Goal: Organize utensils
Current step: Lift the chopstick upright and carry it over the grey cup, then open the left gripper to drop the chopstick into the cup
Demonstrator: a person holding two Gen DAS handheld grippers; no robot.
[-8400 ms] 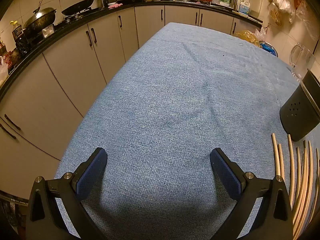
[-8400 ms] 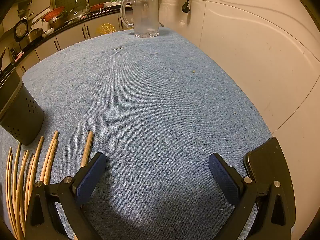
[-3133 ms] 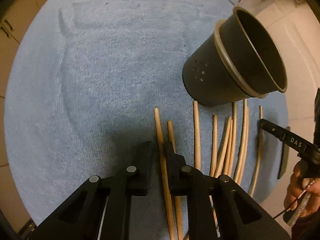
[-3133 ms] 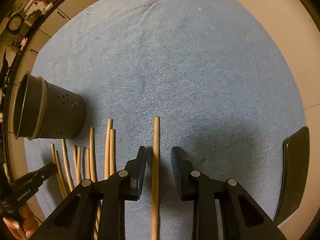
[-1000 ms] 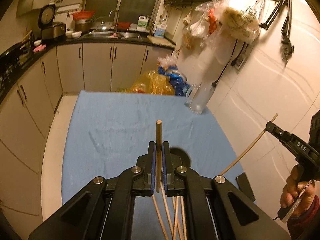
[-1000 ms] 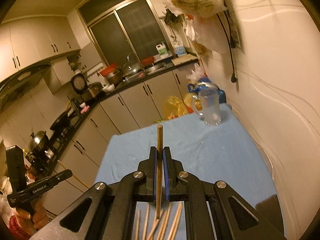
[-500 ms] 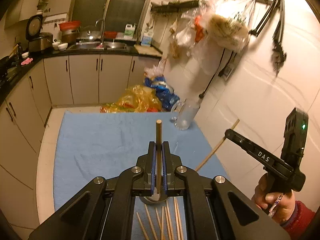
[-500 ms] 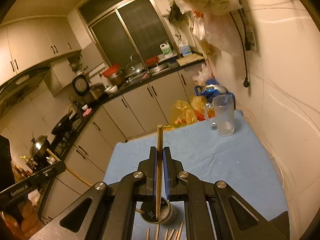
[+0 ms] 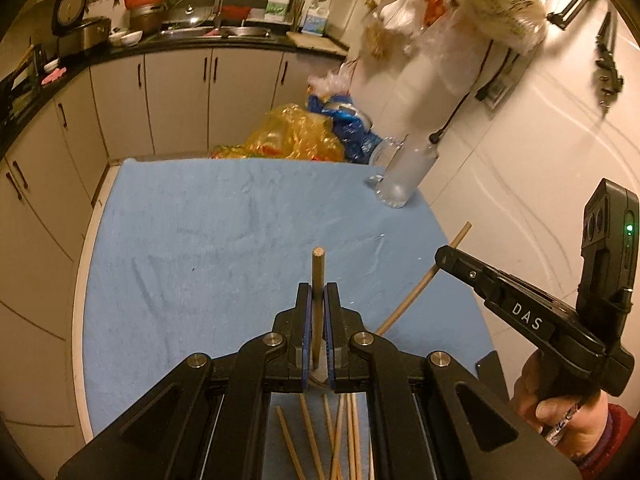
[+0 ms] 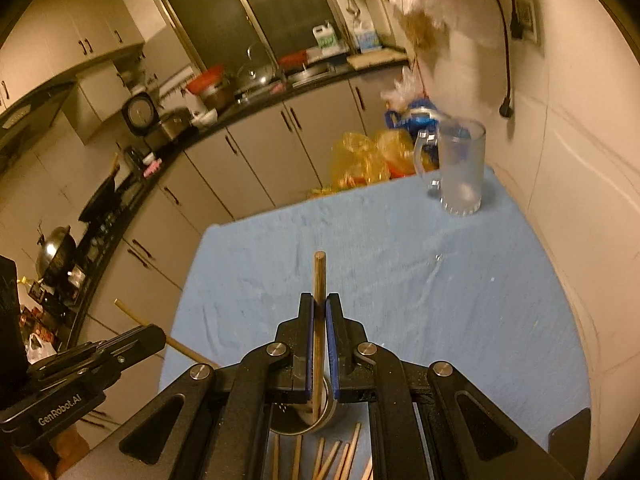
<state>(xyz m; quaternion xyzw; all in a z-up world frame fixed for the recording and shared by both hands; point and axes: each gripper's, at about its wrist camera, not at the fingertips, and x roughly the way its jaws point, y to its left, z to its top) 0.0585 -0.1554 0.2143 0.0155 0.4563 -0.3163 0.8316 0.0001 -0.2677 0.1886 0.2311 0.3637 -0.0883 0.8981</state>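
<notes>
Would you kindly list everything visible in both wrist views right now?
Held chopsticks: two, tan wood, one clamped in the left gripper, one in the right.
Loose chopsticks: several, tan, lying on the cloth below the grippers.
Utensil holder: one, dark, under the right gripper.
Glass mug: one, clear, far right corner of the table.
Tablecloth: one, blue, covering the table.
Plastic bags: yellow and blue, beyond the table.
Left gripper: black, jaws shut.
Right gripper: black, jaws shut.
Hand: one, gripping the right gripper's handle.
</notes>
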